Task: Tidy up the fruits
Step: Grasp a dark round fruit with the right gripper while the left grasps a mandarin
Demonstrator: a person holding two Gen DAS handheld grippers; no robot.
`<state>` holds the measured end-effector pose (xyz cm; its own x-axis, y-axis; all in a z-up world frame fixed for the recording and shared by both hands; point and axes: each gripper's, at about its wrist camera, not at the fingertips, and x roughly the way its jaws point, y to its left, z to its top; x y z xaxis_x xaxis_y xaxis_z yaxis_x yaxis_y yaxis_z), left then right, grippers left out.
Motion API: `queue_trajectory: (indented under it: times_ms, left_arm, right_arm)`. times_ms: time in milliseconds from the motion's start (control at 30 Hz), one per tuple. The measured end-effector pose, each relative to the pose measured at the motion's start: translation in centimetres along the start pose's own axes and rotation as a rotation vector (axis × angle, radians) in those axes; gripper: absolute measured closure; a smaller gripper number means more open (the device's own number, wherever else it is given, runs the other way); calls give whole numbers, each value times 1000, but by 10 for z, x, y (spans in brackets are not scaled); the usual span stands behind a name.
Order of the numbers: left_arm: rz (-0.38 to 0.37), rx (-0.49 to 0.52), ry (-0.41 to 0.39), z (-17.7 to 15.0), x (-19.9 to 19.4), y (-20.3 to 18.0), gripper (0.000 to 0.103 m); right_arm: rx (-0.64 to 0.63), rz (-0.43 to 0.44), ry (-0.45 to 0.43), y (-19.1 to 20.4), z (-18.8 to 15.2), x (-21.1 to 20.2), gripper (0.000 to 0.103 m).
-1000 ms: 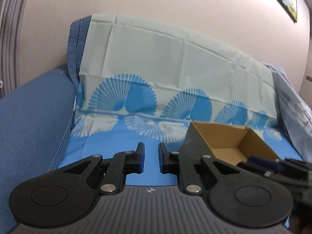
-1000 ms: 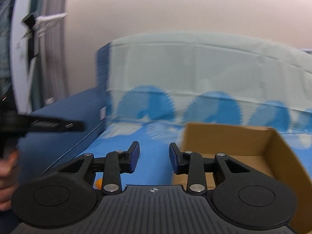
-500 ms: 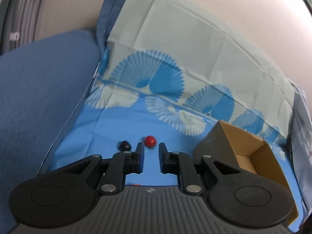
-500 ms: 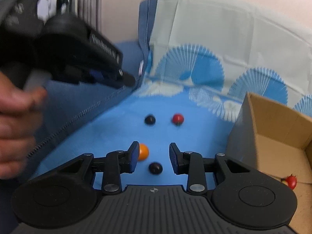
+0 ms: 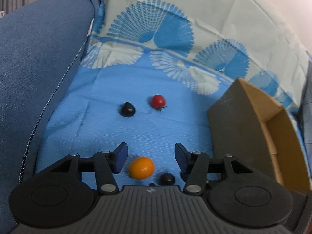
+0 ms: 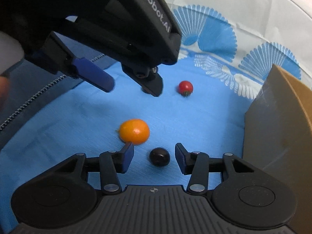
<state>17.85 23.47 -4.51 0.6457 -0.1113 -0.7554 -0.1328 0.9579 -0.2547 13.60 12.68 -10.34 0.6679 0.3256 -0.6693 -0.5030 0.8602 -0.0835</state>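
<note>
Small fruits lie on a blue cloth (image 5: 109,128). My left gripper (image 5: 151,152) hangs above an orange fruit (image 5: 141,167); its jaws are opening and the pads touch nothing. A dark grape (image 5: 167,178) lies just right of the orange fruit. Farther off sit another dark grape (image 5: 128,110) and a red cherry tomato (image 5: 158,101). My right gripper (image 6: 154,155) is low over the near dark grape (image 6: 159,156), which sits between its opening jaws, untouched. The orange fruit (image 6: 134,131) lies by its left finger. The left gripper (image 6: 134,85) shows from the side, above the cloth, left of the tomato (image 6: 185,87).
A brown cardboard box (image 5: 251,136) stands open on the right of the cloth, its wall (image 6: 276,136) close to my right gripper. A blue sofa arm (image 5: 35,68) rises on the left. A pale patterned sheet (image 5: 195,25) covers the sofa back behind.
Both grippers tilted down and dropped toward the cloth, bringing the fruits into view. Both sets of jaws widened. The left gripper now fills the upper left of the right wrist view.
</note>
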Motion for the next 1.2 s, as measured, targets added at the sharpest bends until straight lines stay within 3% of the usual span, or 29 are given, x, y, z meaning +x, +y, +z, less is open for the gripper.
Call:
queue_trajectory:
  times_ms: [133, 267, 567, 733, 933, 1000, 1033, 1200]
  left_arm:
    - [27, -11, 23, 1, 14, 1, 41]
    - [46, 24, 67, -1, 29, -6, 39]
    - [62, 98, 95, -9, 45, -20, 36]
    - [99, 144, 145, -14, 56, -26, 36]
    - [119, 187, 152, -19, 59, -31, 36]
    - [129, 185, 157, -20, 60, -30, 45]
    - [136, 183, 155, -19, 60, -29, 58]
    - [140, 156, 118, -16, 54, -25, 59]
  right_arm:
    - [30, 0, 45, -7, 0, 7, 56]
    - [50, 19, 57, -12, 1, 8, 78]
    - [114, 8, 107, -25, 1, -1, 78]
    - [106, 6, 133, -25, -1, -4, 78]
    - [102, 3, 141, -25, 2, -1, 78]
    - [104, 5, 143, -27, 1, -1, 78]
    - [105, 6, 144, -27, 1, -1, 78]
    - [108, -5, 142, -29, 2, 0, 78]
